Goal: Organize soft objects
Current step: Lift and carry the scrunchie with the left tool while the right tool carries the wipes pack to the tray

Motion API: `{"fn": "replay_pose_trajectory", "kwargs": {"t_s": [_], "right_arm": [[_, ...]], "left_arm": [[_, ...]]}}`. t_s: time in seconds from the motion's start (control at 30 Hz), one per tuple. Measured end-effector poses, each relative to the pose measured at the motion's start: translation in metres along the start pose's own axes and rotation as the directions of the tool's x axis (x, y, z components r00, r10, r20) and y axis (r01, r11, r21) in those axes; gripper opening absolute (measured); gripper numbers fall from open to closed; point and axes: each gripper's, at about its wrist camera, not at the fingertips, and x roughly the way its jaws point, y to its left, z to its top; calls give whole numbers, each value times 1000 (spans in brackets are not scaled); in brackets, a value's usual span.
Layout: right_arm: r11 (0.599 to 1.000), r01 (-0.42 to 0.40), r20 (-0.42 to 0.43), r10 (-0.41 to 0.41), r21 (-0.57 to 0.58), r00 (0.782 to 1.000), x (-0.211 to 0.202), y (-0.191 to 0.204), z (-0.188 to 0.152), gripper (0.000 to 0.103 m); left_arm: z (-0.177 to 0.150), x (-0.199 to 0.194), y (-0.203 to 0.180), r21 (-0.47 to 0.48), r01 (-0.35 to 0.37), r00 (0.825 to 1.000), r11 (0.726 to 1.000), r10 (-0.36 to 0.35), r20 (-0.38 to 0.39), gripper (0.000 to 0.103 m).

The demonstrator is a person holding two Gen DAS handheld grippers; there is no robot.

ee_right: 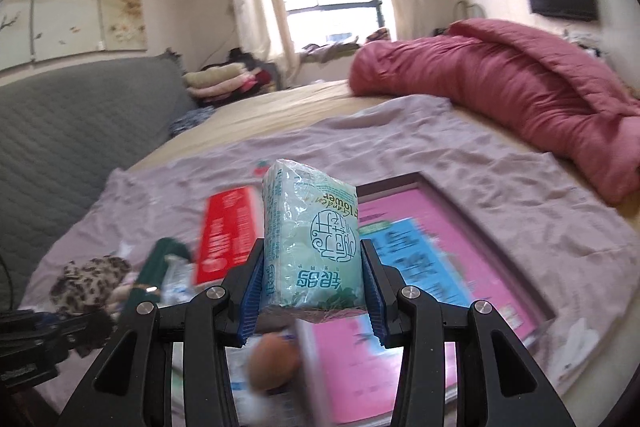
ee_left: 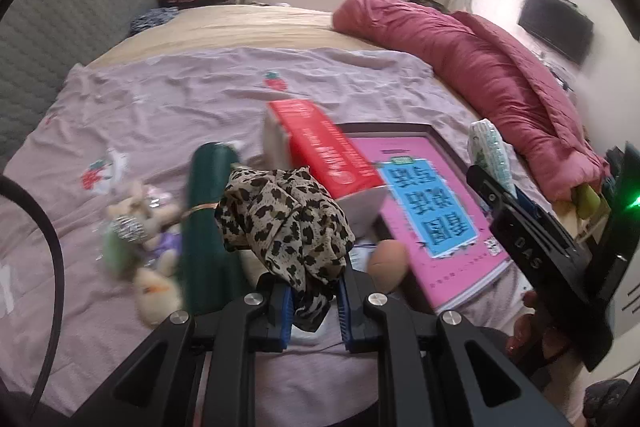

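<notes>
Thin leopard-print cloth scarf [ee_left: 286, 223], glossy crinkled plastic tissue pack [ee_right: 312, 243], wrinkled matt sheet [ee_left: 180, 95].

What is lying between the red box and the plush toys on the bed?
In the left wrist view, a dark green cylinder lies between the red box and the plush toys. The leopard-print cloth in the left gripper partly covers it.

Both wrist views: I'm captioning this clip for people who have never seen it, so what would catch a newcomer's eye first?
Each gripper carries something soft above the bed: the left gripper is shut on a leopard-print scarf, and the right gripper is shut on a pale green tissue pack. Behind them, a bright pink poster lies flat on the lilac sheet, with a red box beside it.
</notes>
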Motion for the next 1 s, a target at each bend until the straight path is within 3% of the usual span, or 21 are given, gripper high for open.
{"fn": "replay_pose_trajectory", "kwargs": {"t_s": [0.37, 0.53, 0.7, 1.0], "right_arm": [[979, 151, -10, -151, 140, 988, 6, -68, 1, 45], [951, 287, -62, -281, 119, 958, 11, -81, 2, 45], [935, 334, -126, -319, 120, 939, 18, -96, -2, 45], [927, 365, -295, -325, 92, 899, 44, -107, -14, 45]], "left_arm": [[12, 36, -69, 98, 76, 997, 992, -72, -41, 18], [12, 62, -95, 124, 114, 991, 986, -103, -87, 18], [9, 85, -114, 144, 150, 983, 978, -131, -132, 18], [0, 123, -128, 131, 209, 950, 969, -170, -263, 18]]}}
